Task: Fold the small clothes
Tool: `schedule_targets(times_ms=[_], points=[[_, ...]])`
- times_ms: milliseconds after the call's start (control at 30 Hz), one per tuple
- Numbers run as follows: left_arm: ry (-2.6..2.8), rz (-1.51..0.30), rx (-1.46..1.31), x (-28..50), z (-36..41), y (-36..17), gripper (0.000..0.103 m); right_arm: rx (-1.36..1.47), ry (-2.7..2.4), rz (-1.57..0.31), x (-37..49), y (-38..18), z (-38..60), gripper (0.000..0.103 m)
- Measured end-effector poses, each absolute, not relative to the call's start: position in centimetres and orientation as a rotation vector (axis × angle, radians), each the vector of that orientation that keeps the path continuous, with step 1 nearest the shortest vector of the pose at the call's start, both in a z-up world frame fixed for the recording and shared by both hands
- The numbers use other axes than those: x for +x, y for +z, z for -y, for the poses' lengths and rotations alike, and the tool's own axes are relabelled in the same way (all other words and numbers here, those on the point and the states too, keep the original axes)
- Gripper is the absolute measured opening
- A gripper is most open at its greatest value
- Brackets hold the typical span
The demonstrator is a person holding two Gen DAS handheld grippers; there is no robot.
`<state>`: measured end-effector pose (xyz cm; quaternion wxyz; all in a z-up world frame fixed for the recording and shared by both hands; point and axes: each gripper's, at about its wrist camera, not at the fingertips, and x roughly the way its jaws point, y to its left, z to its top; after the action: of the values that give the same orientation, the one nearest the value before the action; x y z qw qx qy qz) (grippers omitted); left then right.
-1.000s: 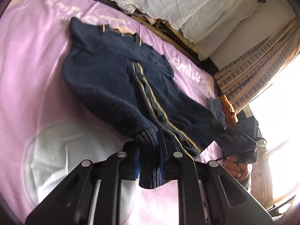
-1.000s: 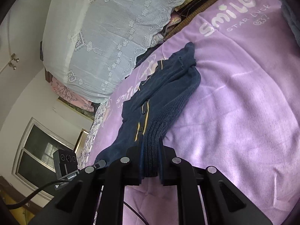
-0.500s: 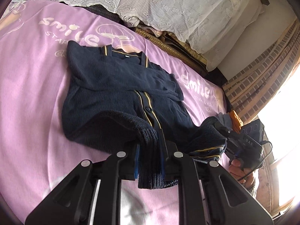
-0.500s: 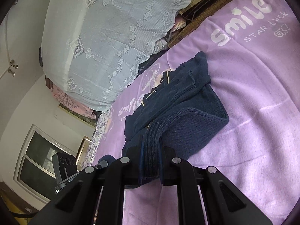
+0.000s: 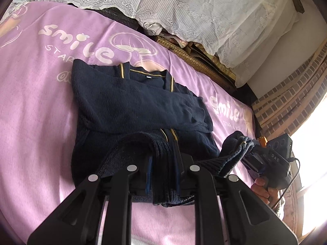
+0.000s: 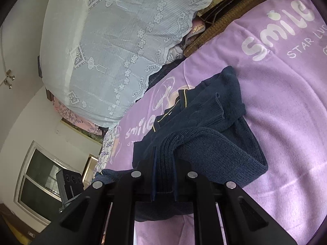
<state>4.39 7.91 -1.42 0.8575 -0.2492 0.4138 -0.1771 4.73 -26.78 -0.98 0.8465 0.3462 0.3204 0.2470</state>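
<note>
Purple "smile" blanket [image 5: 40,102] over the bed, white lace cover [image 5: 204,10] heaped behind, checked curtain [image 5: 290,94] by a bright window. Navy cardigan [image 5: 132,106] flat on top, ribbed hem lifted, pinched tight by left gripper [image 5: 163,171] and right gripper [image 6: 164,179].

Matte black fingers [image 5: 202,185] with round silver screws; a bare-skinned hand [image 5: 265,189] beside a thin black cable [image 5: 294,175].
</note>
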Motion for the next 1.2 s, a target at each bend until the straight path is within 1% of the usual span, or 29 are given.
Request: schedule_targets(times_ms=[600, 800, 1000, 1200], points=[[-0.313, -0.862, -0.542, 10.6, -9.6, -0.9, 0.016, 0.733, 0.536, -0.665, 12.7, -0.4, 24.6, 0.013], [-0.296, -0.856, -0.590, 12.5, -10.6, -1.1, 0.016, 0.739, 0.534, -0.660, 15.3, -0.4, 24.0, 0.013], [-0.246, -0.860, -0.612, 14.3, -11.7, -1.9, 0.016, 0.769, 0.534, -0.652, 18.1, -0.9, 23.6, 0.013], [-0.183, -0.882, -0.706, 16.3, -13.8, -4.5, 0.019, 0.735, 0.508, -0.677, 21.2, -2.0, 22.0, 0.014]])
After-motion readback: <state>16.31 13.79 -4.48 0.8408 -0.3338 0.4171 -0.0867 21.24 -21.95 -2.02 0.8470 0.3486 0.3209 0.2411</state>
